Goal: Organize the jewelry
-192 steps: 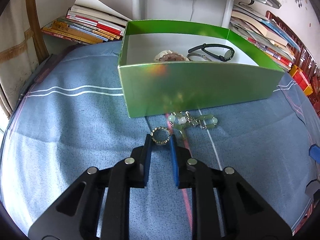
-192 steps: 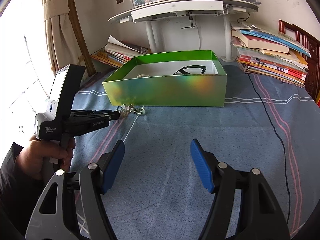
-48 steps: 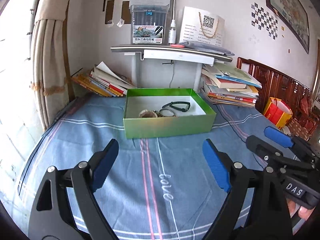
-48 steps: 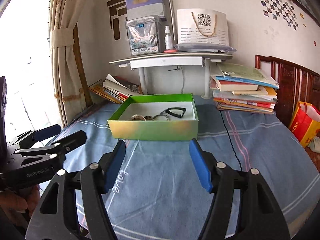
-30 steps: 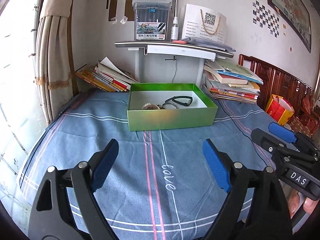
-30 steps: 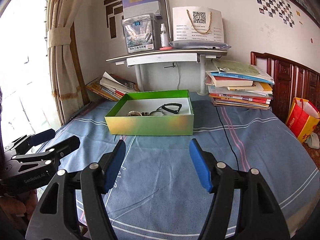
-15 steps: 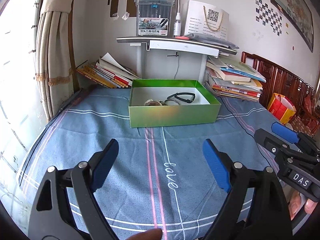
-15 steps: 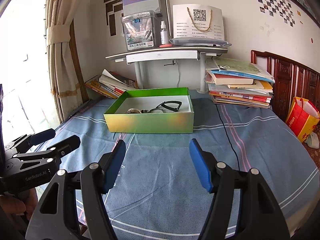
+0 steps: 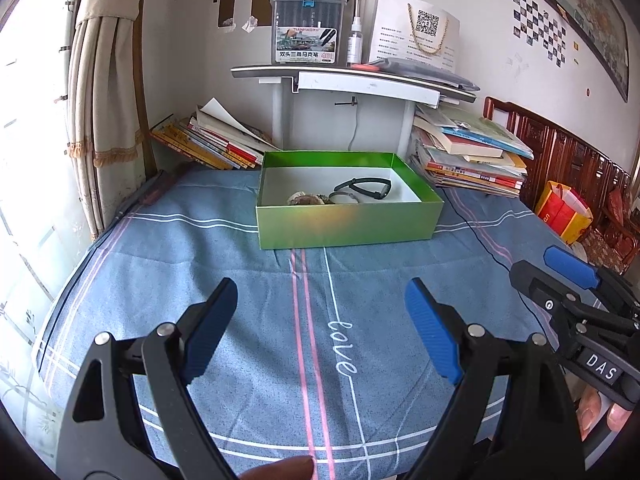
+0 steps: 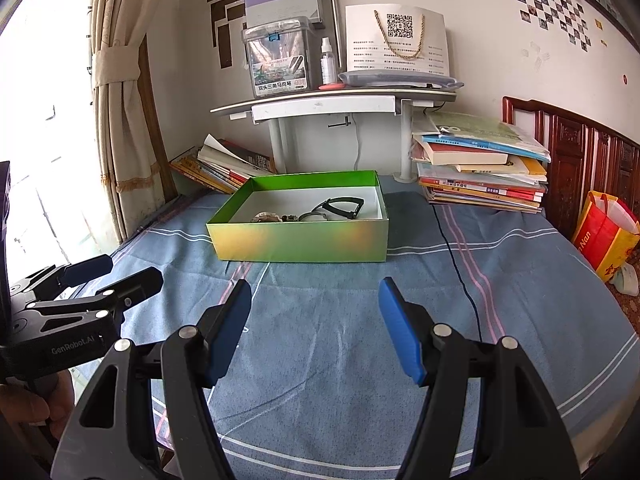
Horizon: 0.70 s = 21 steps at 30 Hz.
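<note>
Hovering over the blue bedsheet (image 9: 224,264), the left gripper (image 9: 320,320) has its jaws spread wide with nothing in them. Further back in the middle sits the green box (image 9: 348,224), holding a black watch (image 9: 370,186) and a few bracelets (image 9: 308,199). The right gripper (image 10: 314,316) is also gaping apart and empty, well short of the box.

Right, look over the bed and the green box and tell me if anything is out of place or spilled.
Nothing stands out. The green box sits upright on the blue bedspread, with the black watch and the other jewelry inside it. No piece shows on the cloth. Both the left gripper and the right gripper are open and empty.
</note>
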### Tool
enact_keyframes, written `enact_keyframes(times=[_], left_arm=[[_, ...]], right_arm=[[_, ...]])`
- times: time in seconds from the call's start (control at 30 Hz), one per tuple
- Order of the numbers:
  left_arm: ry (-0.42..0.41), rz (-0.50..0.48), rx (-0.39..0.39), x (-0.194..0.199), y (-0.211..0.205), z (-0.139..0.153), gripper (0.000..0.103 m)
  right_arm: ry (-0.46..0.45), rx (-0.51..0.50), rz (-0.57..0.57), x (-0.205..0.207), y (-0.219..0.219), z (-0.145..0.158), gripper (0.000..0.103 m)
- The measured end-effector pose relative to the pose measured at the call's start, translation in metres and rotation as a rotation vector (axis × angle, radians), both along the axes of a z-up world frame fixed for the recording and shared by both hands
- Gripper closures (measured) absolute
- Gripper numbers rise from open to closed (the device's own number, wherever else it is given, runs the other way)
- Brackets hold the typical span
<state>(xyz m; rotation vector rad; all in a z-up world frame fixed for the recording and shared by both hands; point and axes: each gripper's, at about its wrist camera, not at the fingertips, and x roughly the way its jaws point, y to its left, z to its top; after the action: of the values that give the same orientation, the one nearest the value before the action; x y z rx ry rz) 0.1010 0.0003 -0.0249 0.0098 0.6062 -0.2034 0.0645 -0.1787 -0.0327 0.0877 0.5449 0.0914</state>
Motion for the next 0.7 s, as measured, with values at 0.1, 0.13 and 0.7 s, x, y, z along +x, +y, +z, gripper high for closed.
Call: enact_keyframes(times=[0.1,0.13,0.7], left_arm=[[-0.002,-0.005,0.007,0.0006,-0.0011,0.0004,0.018],[-0.002,-0.006,0.009,0.0002,-0.0012,0.0003,0.018],[0.001,-0.018,0.011,-0.0019,-0.0034,-0.0006,0.018]], right_arm=[[0.0,-0.001,0.001,-0.0001,0.0003,-0.0001,0.038],[0.001,0.0,0.001,-0.0001,0.0002,-0.0001,0.038],[0.001,0.0,0.003,-0.0001,0.002,0.0,0.038]])
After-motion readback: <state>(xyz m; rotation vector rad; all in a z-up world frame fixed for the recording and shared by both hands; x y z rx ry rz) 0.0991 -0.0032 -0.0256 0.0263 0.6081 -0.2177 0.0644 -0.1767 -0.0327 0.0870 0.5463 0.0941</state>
